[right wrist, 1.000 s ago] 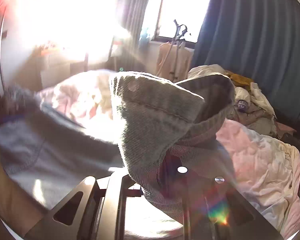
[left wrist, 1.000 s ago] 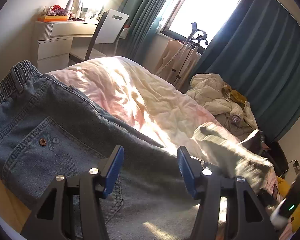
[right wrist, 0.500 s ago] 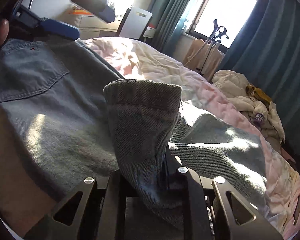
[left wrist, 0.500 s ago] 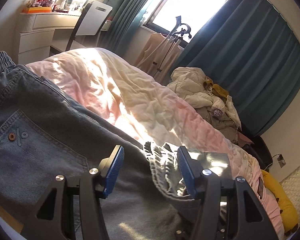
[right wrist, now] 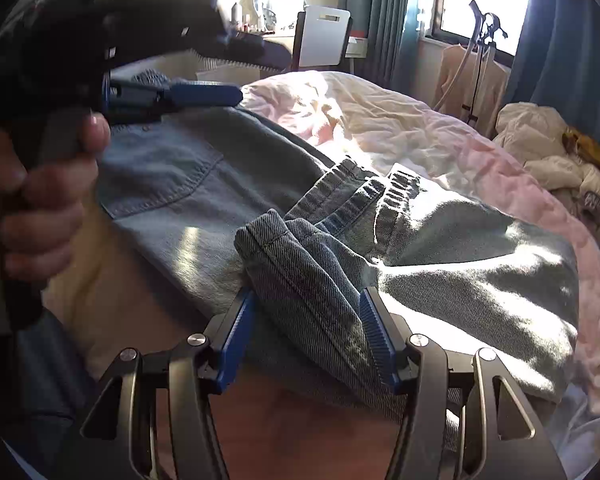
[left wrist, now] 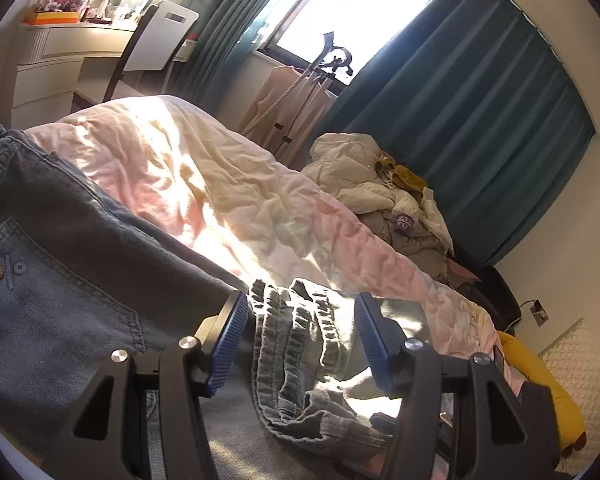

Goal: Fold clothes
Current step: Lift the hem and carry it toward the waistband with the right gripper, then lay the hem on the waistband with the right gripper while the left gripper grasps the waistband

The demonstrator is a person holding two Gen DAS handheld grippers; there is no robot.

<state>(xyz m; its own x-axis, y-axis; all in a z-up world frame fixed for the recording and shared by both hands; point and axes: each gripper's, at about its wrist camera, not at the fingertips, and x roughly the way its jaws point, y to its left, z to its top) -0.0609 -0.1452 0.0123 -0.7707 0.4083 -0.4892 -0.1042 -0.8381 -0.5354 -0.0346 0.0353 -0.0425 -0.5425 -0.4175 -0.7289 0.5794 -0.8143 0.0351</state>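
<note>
Blue jeans [left wrist: 60, 280] lie across the bed, back pocket up at the left. Their leg ends [left wrist: 292, 332] are folded back onto the upper part and lie bunched. My left gripper [left wrist: 300, 320] hovers open over those hems, its blue pads clear of the cloth. In the right wrist view the jeans [right wrist: 172, 168] fill the middle, and a rolled hem [right wrist: 300, 252] lies between the fingers of my right gripper [right wrist: 306, 320]. Its jaws are opening and the pads no longer press the denim. A hand [right wrist: 48, 184] holds the left gripper [right wrist: 260, 78] at the upper left.
A rumpled pink and white duvet [left wrist: 220, 184] covers the bed. A heap of clothes [left wrist: 380, 192] sits at its far side by teal curtains [left wrist: 480, 120]. A white desk and chair [left wrist: 160, 36] stand at the back left, a yellow cushion [left wrist: 540, 380] at the right.
The right gripper, shut on the leg hem, carried it over onto the jeans, sank and spread its jaws. The hem now rests on the denim. The left gripper stayed open and shifted slightly.
</note>
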